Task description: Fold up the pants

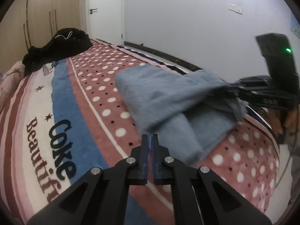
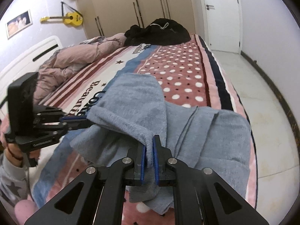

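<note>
The pants (image 2: pixel 142 101), blue-grey and fleecy, lie on the bed (image 2: pixel 187 71), filling the centre and right of the right wrist view; one part is lifted and doubled over the rest, so a fold looks to be in progress.

The right hand-held gripper (image 2: pixel 148 146) is clamped on a bunched edge of the pants at lower centre of its own view, cloth showing between the blue pads. The left hand-held gripper (image 2: pixel 82 121) reaches in from the left of that view, its tips touching or under the raised edge; whether it pinches cloth there cannot be told. In the left wrist view the left hand-held gripper's (image 1: pixel 149 136) fingers stand nearly together with only a thin gap and no cloth visible between them, while the pants (image 1: pixel 159 97) lie just ahead, blurred.

To do this fold well, both corners should travel together at equal height, keeping the carried edge taut so it lands square on the layer below. The left side probably needs a firm hold first, or the flap will sag and twist. Lower it flat, then let go only once the cloth rests.

A black garment (image 2: pixel 159 31) lies at the far end of the bed, a pink quilt (image 2: pixel 75 60) at upper left.
</note>
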A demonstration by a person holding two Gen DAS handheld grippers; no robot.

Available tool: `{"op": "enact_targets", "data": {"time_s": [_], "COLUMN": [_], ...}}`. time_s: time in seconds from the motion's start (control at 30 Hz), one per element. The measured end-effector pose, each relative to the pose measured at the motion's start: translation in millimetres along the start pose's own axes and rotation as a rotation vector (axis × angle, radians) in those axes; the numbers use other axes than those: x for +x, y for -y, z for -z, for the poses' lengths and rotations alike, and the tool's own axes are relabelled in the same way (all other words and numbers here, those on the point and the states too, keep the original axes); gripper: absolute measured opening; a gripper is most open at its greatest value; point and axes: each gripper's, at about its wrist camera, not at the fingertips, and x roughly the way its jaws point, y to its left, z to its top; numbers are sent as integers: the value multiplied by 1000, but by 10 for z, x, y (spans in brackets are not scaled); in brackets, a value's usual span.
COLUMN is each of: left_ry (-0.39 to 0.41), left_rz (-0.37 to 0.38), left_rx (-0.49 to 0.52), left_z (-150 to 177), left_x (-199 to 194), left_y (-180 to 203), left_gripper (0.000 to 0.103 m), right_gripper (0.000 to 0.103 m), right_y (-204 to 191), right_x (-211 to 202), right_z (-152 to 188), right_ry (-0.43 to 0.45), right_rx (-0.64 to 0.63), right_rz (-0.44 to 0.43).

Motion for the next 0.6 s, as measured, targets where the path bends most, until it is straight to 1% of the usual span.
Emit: {"op": "enact_targets", "data": {"time_s": [0.07,0.17,0.23,0.3,0.37,0.43,0.53,0.6], "left_ry": [8,-32,-24,-27,-5,9,-1,6], "left_rz": [21,-23,-37,-19,-7,-28,-85,-105], "left_rx": [-13,-19,-1,0,-2,16,36,44], "left_z": [33,-5,-9,-24,-34,-63,-117,-148], "left_x": [-35,96,113,153,137,126,185,206], "left_y": [-33,-133,-137,-161,-156,-140,-122,-112], "left_gripper": [0,1,1,10,28,32,32,32], "right_gripper": [2,2,2,2,2,2,2,2], "right_y": [-30,-94,-115,-117,-95,-82,-83,-89], "right_x": [30,49,45,43,47,39,28,26], "right_z": [-18,-30,-30,-30,-35,-32,-36,-38], "right_ry": [-7,-12,-13,-18,-21,-20,-19,-19], "right_rx": [-7,-26,-35,-37,-35,-32,-28,-34], "right_rz": [-15,-15,-11,-6,-4,-3,-8,-8]}}
